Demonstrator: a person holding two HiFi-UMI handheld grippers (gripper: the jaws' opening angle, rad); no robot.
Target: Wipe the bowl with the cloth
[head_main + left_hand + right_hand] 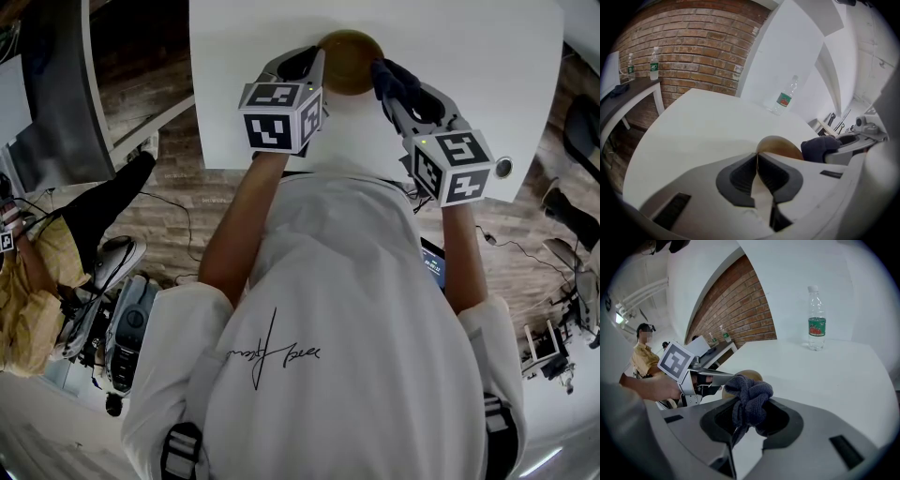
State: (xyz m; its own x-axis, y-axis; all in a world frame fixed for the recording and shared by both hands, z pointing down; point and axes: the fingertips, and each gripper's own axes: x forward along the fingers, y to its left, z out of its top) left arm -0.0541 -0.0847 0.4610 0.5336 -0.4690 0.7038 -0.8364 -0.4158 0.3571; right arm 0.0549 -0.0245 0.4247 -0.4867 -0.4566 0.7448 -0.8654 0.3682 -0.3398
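Note:
A brown wooden bowl [349,61] rests on the white table [487,56] in front of me. My left gripper [317,64] is shut on the bowl's left rim; in the left gripper view the thin rim runs between the pads of the left gripper [757,158] and the bowl [782,147] rises just beyond them. My right gripper [382,77] is shut on a bunched dark cloth [392,77] at the bowl's right edge. The cloth [749,397] fills the right gripper [744,411], and it hides most of the bowl [746,376]. Whether cloth and bowl touch is unclear.
A plastic water bottle [816,319] stands upright on the far part of the table, also seen as the bottle [785,96]. The table's near edge [225,167] lies by my body. Left of the table are a dark desk [628,96] and a seated person [33,281].

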